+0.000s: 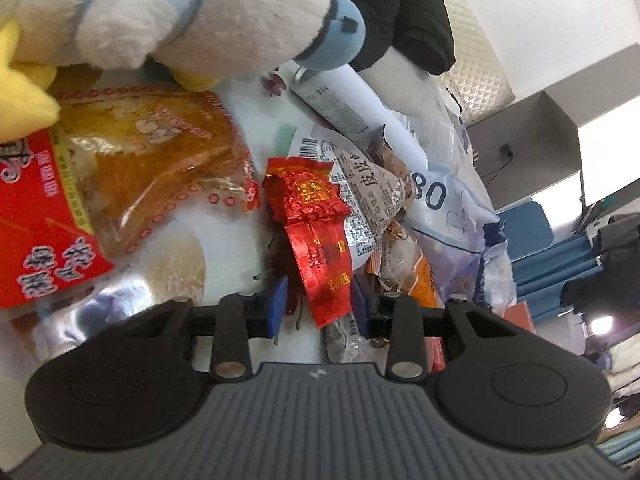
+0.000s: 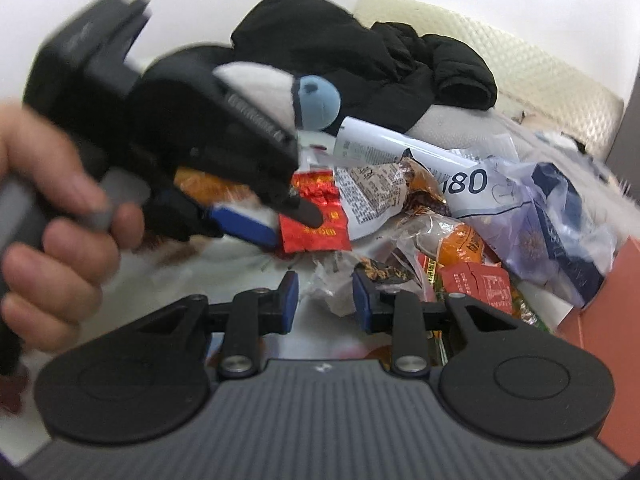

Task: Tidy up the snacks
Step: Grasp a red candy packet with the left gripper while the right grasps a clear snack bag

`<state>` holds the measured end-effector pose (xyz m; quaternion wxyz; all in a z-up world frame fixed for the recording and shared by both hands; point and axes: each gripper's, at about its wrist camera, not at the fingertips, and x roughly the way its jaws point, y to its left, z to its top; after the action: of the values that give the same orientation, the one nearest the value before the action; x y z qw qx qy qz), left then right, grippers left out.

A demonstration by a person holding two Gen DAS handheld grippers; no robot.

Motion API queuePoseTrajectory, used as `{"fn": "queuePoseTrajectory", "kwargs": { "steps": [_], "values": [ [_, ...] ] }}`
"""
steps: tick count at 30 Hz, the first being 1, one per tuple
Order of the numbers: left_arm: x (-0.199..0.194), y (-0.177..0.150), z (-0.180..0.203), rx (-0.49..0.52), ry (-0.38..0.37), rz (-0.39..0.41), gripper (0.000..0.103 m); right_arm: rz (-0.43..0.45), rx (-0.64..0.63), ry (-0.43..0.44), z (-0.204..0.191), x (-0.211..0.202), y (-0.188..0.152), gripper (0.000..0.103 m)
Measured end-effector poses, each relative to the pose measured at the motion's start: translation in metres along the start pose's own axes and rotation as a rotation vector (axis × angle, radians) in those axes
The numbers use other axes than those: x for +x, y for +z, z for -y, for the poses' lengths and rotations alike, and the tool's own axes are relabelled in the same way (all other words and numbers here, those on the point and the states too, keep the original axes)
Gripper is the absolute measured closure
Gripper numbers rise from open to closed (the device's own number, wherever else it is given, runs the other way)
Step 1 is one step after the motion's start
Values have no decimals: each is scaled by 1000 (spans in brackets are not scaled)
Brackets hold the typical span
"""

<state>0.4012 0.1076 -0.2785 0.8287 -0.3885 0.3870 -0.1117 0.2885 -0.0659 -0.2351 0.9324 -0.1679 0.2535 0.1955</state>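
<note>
A crinkled red foil packet lies on the white surface amid a heap of snacks. Its lower end sits between the blue pads of my left gripper; a gap shows on the left side, so the jaws stand open around it. The right wrist view shows the same left gripper straddling the packet, held by a person's hand. My right gripper hangs open over a crumpled clear wrapper, whose folds lie between the pads without clear contact.
A big orange-and-red snack bag lies left. A white-and-blue plush toy and a black garment sit behind. A grey printed pack, white tube, pale "180" bag and small red cartons crowd the right.
</note>
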Motion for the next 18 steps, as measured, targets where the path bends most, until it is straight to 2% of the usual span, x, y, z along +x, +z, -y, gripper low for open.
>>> {"fn": "queuePoseTrajectory", "kwargs": {
  "steps": [2, 5, 9, 11, 18],
  "values": [
    [6, -1, 5, 22, 20, -13, 81, 8, -38, -21, -6, 2, -1, 69],
    [11, -4, 12, 74, 40, -7, 86, 6, -101, -56, -14, 3, -2, 70],
    [12, -6, 15, 85, 46, -4, 96, 6, -104, -61, -14, 1, -1, 75],
    [8, -8, 16, 95, 45, -8, 98, 1, -98, -55, -14, -2, -2, 80],
    [-18, -30, 19, 130, 67, -22, 100, -11, -72, -26, -18, -20, -6, 82]
  ]
}}
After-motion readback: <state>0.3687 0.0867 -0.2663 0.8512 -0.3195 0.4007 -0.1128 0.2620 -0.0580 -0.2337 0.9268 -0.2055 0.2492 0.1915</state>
